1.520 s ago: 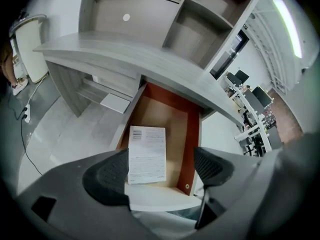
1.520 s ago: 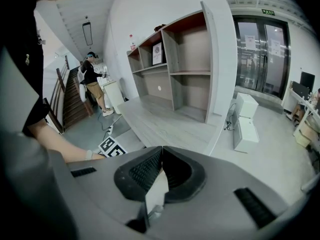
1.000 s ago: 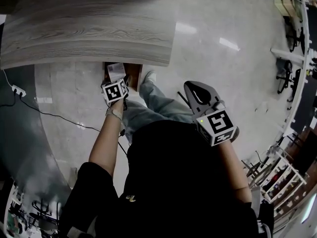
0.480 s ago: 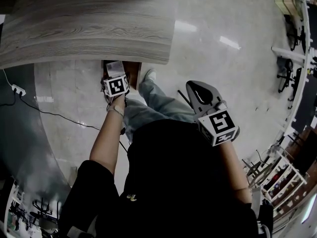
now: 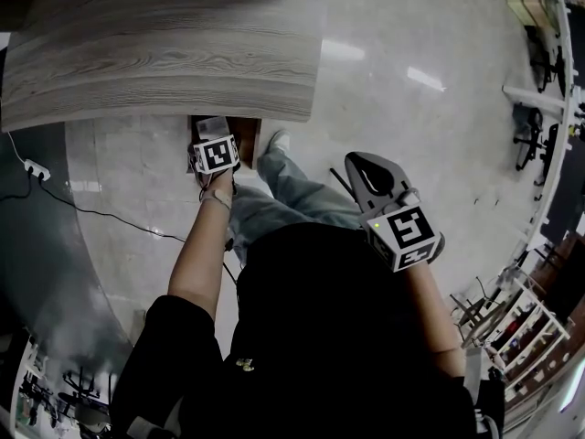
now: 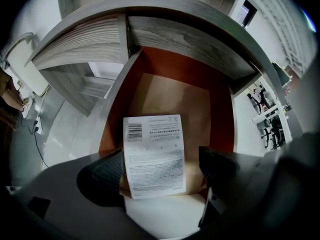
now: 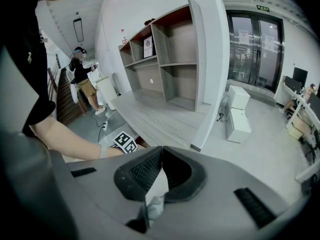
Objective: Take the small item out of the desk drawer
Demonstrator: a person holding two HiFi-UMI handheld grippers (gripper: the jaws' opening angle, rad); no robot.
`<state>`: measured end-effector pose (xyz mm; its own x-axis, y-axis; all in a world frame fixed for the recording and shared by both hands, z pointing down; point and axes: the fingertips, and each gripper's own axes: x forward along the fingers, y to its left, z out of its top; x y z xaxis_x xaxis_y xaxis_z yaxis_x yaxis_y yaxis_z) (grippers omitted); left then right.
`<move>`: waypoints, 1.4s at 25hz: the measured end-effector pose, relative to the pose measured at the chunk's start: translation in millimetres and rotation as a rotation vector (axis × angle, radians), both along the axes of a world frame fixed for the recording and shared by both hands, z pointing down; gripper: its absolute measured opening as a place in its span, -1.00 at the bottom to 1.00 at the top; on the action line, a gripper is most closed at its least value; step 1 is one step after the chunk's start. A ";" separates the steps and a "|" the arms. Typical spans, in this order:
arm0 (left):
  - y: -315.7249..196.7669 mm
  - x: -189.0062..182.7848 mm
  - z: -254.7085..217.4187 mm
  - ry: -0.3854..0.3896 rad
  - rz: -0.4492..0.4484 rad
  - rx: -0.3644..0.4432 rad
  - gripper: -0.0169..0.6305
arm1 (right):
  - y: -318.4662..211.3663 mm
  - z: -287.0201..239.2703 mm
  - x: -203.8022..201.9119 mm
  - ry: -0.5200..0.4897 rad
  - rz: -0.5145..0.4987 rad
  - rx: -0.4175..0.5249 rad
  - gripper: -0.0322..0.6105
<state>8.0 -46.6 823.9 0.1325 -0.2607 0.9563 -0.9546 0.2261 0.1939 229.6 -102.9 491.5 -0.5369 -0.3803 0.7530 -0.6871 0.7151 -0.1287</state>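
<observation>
Jaws of left gripper (image 6: 160,166) stand wide apart, straddling labelled packet (image 6: 155,156) lying in open desk drawer (image 6: 222,104), lower centre of frame. Jaws of right gripper (image 7: 160,151) meet at tips, empty.

An open drawer (image 6: 170,64) is seen projecting from beneath the near edge of the counter (image 5: 164,53), and a labelled packet (image 6: 155,154) is laid flat inside it, toward its front. The left gripper (image 6: 160,170) is held at the drawer's front with the packet between its parted jaws, while the right gripper (image 5: 367,170) is kept well apart to the right, above the floor (image 5: 411,108). A power strip (image 5: 35,167) is placed on the floor left of the drawer, and a shelf unit (image 7: 170,59) is set behind the counter.
</observation>
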 end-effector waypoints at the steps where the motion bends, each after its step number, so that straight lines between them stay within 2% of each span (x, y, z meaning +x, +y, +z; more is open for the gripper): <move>1: -0.3 0.2 5.4 -0.003 -0.006 0.003 0.47 | -0.3 0.2 0.0 0.000 0.000 0.000 -0.91; 8: 7.6 4.9 28.2 -0.037 0.027 -0.016 0.47 | -1.7 2.7 3.0 0.000 0.010 -0.001 -0.91; 13: 5.2 3.9 35.1 -0.020 0.019 -0.023 0.47 | -2.3 4.0 3.1 0.004 0.012 -0.004 -0.91; 21: 6.4 0.3 40.4 -0.078 0.034 -0.022 0.47 | -2.7 5.7 4.0 0.005 0.016 -0.007 -0.91; 26: 6.5 -0.7 36.2 -0.063 0.021 -0.021 0.44 | -4.1 2.9 0.5 -0.002 0.017 -0.003 -0.91; 32: 8.6 5.8 23.0 -0.002 0.012 -0.031 0.41 | -5.6 -5.3 -5.5 -0.011 0.017 0.003 -0.91; 35: 10.2 2.9 8.4 -0.012 0.041 -0.022 0.41 | -4.8 -10.2 -11.7 -0.018 0.019 0.008 -0.91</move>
